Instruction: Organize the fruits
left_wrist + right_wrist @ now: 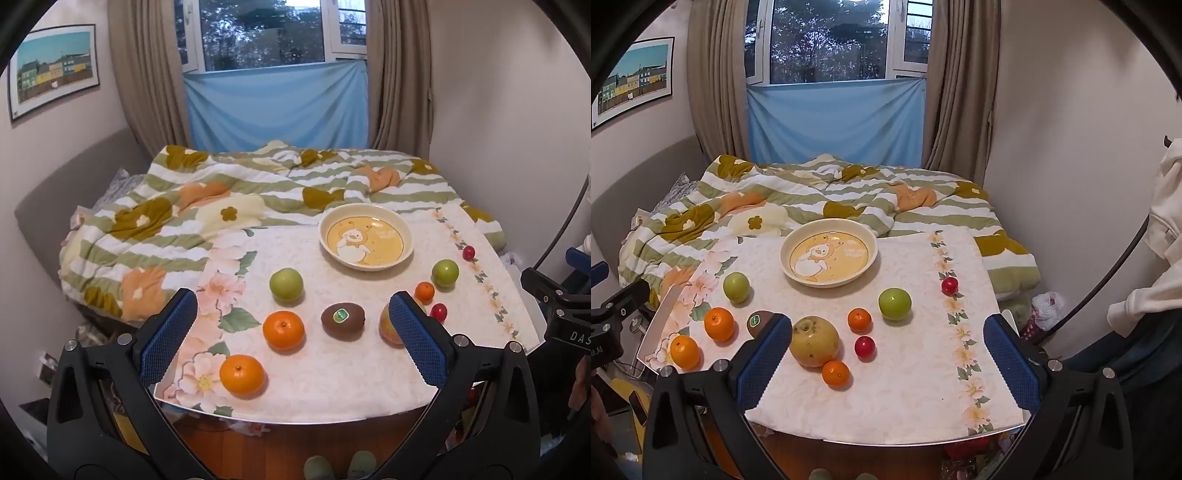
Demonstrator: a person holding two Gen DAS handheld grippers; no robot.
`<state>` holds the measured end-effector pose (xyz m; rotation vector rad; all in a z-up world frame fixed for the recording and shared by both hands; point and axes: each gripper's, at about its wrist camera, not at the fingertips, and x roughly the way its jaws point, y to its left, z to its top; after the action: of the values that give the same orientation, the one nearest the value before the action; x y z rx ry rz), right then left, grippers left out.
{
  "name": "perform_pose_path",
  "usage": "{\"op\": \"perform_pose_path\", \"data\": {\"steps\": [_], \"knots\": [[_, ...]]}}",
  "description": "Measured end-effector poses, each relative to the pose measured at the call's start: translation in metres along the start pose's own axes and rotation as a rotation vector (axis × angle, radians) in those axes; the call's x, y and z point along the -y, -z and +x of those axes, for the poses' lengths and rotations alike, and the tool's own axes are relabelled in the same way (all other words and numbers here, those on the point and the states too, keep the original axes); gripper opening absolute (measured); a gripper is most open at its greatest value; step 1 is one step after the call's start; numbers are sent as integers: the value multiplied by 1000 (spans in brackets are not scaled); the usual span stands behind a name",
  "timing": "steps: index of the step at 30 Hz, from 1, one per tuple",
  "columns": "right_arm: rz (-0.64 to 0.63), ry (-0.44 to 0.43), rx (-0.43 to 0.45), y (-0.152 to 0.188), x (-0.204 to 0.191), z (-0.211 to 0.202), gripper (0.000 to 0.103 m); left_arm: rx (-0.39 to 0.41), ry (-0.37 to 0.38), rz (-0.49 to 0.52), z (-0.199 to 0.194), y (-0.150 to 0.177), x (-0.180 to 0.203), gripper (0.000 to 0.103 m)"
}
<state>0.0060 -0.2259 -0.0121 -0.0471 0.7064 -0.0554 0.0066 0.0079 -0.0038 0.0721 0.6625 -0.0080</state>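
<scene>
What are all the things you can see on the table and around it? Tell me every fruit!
Plate: 1, cream with a yellow cartoon animal, far middle of the table, nothing in it.
Big oranges: 2, orange, left side.
Small oranges: 2, orange, near the middle.
Green fruits: 2, green, one left, one right.
Kiwi: 1, brown with a green sticker, front middle.
Large yellowish fruit: 1, yellow-brown, front middle.
Little red fruits: 2, red, right half.
Tablecloth: 1, white with flowers.
Blanket: 1, green-striped, on the bed behind.
Left claw: open, blue pads.
Right claw: open, blue pads.
</scene>
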Motion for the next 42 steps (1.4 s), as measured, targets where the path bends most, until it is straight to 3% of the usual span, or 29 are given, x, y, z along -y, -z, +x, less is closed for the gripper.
{"op": "perform_pose_path", "data": {"steps": [42], "knots": [[-2,-20,-3,7,-1,-11,103,7,2,-18,-10,3,3,103]]}}
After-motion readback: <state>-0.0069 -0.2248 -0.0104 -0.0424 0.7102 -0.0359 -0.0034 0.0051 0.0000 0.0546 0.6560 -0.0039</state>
